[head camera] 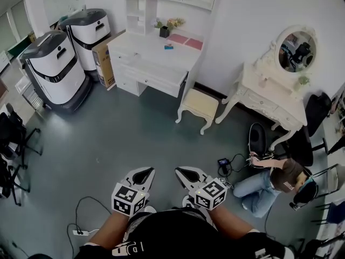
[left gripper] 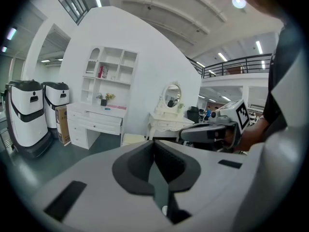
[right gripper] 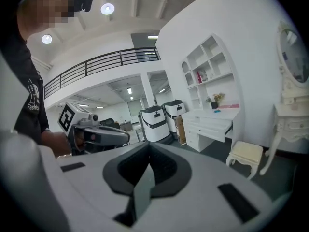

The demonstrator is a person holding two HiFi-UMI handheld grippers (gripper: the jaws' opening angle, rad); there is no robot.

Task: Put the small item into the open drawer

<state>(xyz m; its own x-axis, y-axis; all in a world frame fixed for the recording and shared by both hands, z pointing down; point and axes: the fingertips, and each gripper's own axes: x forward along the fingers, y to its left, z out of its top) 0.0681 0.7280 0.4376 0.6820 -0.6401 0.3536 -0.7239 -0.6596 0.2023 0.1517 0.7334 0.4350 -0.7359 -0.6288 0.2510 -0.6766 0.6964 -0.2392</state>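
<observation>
Small item [head camera: 168, 47]: blue, flat, lying on the white bench [head camera: 135, 46] top towards the back wall, well apart from the front edge. Too small to tell its shape.

Drawer [head camera: 159, 76]: white, wide, just under the bench top, pulled out partway towards the room. Interior not discernible.
</observation>
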